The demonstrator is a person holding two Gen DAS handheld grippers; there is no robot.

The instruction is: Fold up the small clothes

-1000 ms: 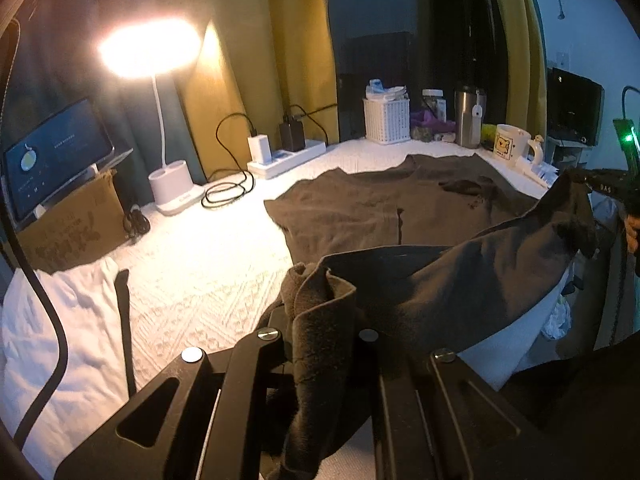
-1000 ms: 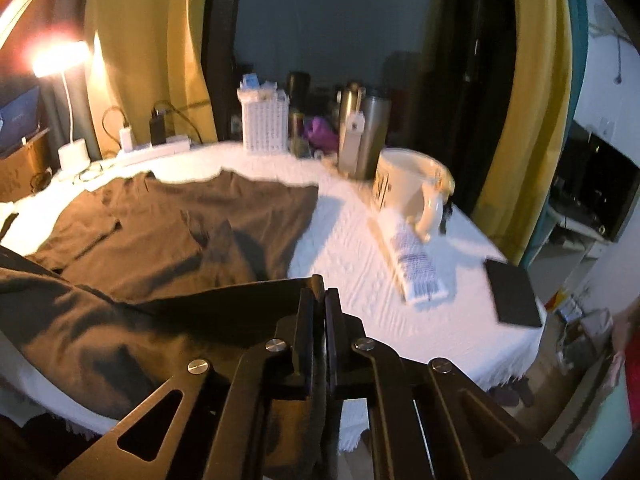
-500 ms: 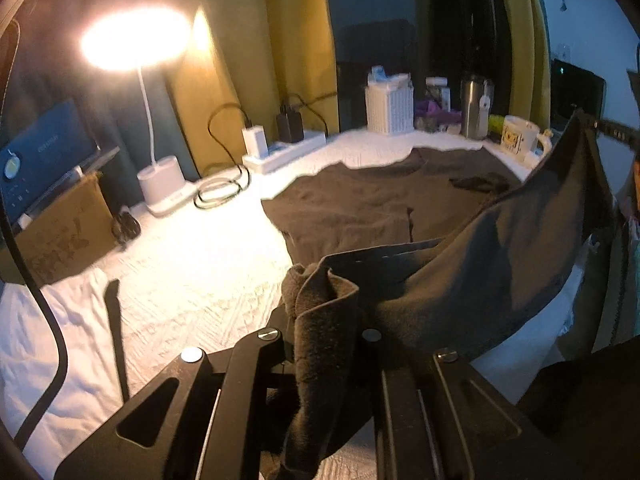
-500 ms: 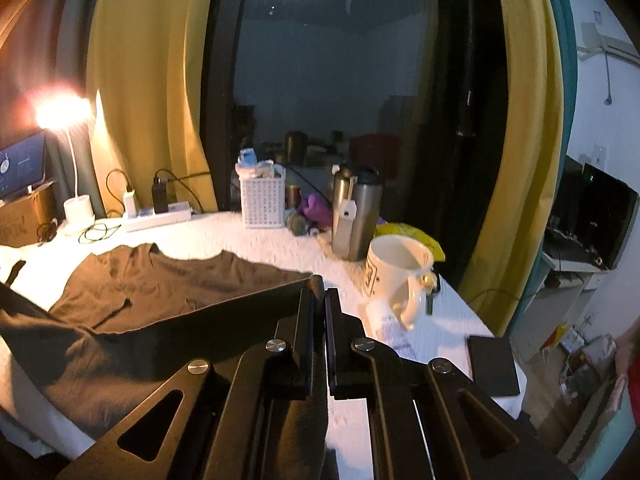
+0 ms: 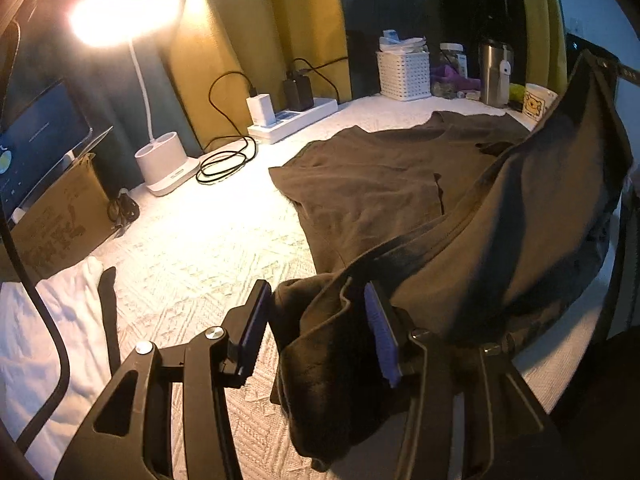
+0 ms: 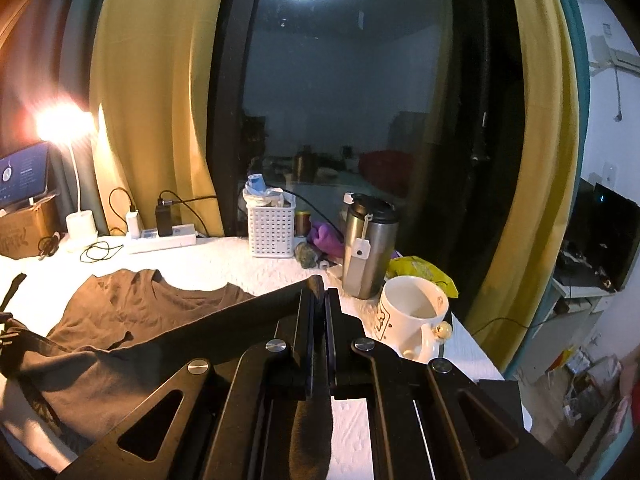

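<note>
Dark brown cotton T-shirt (image 5: 372, 184) — hem clamped by right gripper (image 6: 320, 308), left gripper (image 5: 316, 320) opening around it — should be lowered evenly.

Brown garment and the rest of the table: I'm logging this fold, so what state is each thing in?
Brown garment: part flat on the table, near edge lifted.
Left claw: jaws opening, bunched cloth between them.
Right claw: shut on the garment's edge.
Desk lamp: on.
Screen: lit.
Steel tumbler: upright, lid on.
Mug: upright.
</note>
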